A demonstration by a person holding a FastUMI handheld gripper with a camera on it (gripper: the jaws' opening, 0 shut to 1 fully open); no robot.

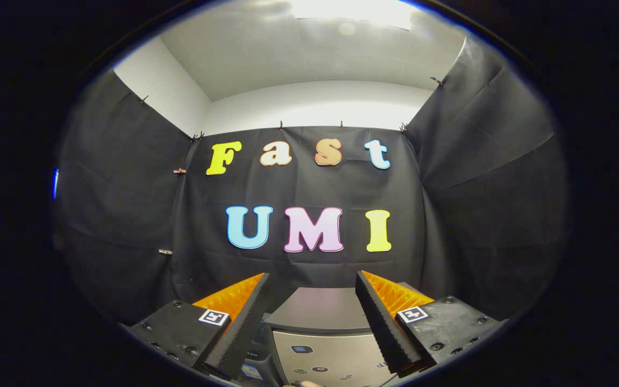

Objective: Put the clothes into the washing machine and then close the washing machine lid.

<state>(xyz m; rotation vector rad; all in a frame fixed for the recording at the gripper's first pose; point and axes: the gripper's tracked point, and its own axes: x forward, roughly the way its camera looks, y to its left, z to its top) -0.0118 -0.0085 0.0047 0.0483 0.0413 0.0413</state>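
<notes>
Gripper (312, 279) spread wide, holding nothing. Washer (315, 333) sits low between the fingers, dark lid (317, 309) down, control panel (331, 357) facing the camera. Black cloth wall (309, 188) beyond. Clothes: cannot tell where.

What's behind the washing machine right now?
Behind the washing machine hangs the booth's black cloth wall, with a white wall and ceiling above it. The open gripper frames the machine's closed dark lid, so the drum inside is covered.

washing machine (317, 344) smooth, satiny; gripper (312, 301) fingers apart, ribbed.
</notes>
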